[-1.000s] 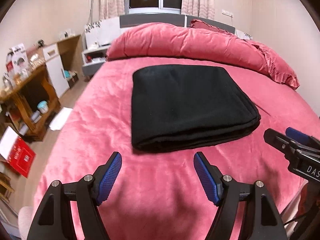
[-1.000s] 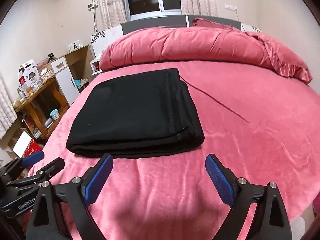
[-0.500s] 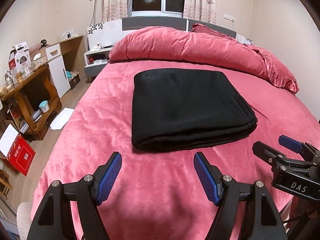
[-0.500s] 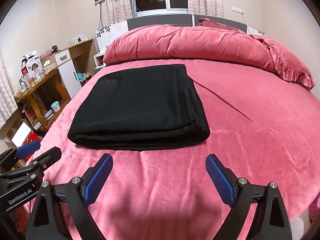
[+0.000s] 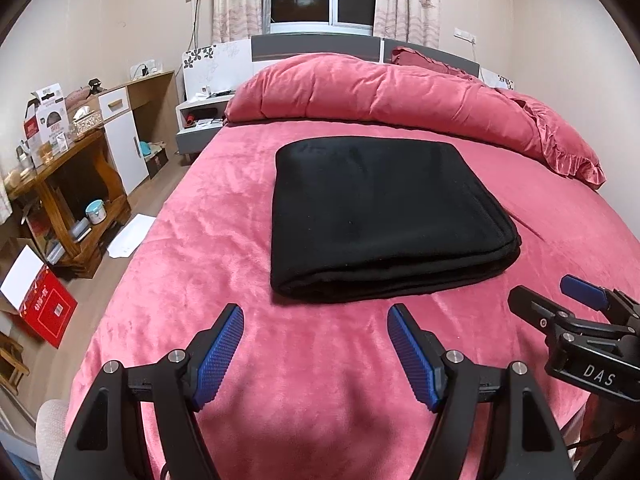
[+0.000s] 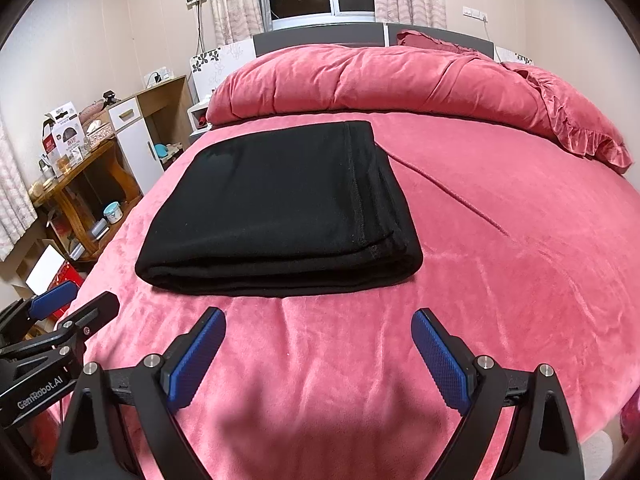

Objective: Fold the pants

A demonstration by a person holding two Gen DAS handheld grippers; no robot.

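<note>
From the left wrist camera, the left gripper (image 5: 316, 334) has its two blue-padded fingers (image 5: 220, 354) spread wide with nothing between them, held above the pink bedspread (image 5: 192, 264) short of the work. Straight ahead of it, just beyond the fingertips and apart from them, lies the one pair of black pants (image 5: 380, 216), already stacked into a flat rectangle with the layered edges facing the tool and to its right. That neat pile suggests the folding is finished or nearly so, which would explain why the tool hangs back empty. Off to its right, the right gripper (image 5: 556, 300) pokes into view, clear of the cloth too. Beyond the pants a rolled pink quilt (image 5: 392, 96) sits against the headboard, and far to the left stands a wooden table (image 5: 68, 184) crowded with boxes. From the right wrist camera, the right gripper (image 6: 318, 334) is likewise open wide and carrying nothing, with the pants (image 6: 280, 208) ahead and a little to its left, not touched. Several stacked layers show along the near edge and a stitched hem runs down the right side. The left gripper (image 6: 76, 304) appears low at its left, also off the fabric. Count: one garment, two tools, four blue pads, one quilt.
</note>
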